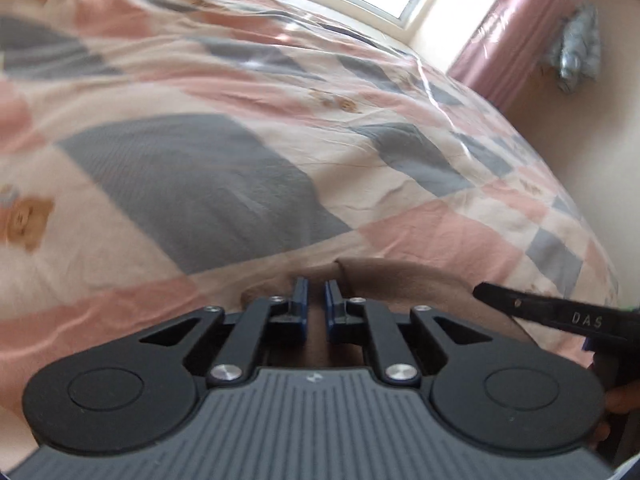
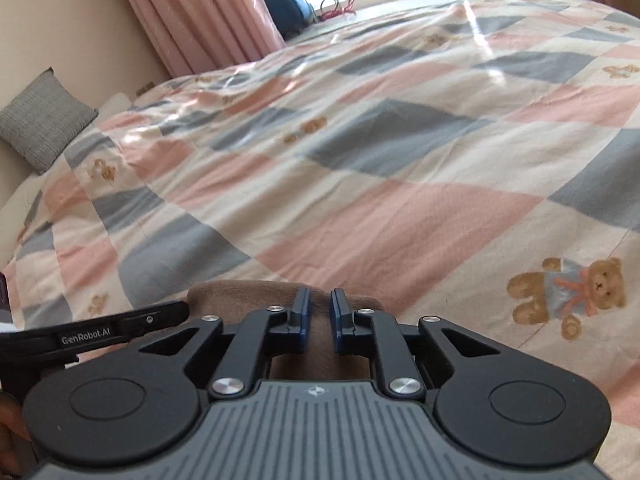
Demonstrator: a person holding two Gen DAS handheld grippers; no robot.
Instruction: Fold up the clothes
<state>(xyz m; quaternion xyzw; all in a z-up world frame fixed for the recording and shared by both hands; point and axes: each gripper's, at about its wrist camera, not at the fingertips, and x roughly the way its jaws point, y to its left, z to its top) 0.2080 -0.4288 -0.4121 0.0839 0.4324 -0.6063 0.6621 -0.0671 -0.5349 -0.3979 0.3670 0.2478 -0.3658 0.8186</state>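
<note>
A plain brown garment (image 1: 400, 284) lies on the bed's checked quilt (image 1: 200, 180), soft, matte and bunched just under both tools; the left tongs (image 1: 316, 292) stand narrowly parted with brown cloth between the blue pads (image 1: 302, 300), grip uncertain; the right tongs (image 2: 320, 304) likewise over the same cloth (image 2: 240, 292); tool bodies hide most of it; its shape cannot be told.

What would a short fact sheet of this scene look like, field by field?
surface: bed with a checked teddy-bear quilt
garment: brown cloth at the near edge
left gripper: narrow gap, brown cloth between the fingers
right gripper: narrow gap, same cloth
cushion: grey cushion by the wall
background: pink curtains, window
</note>
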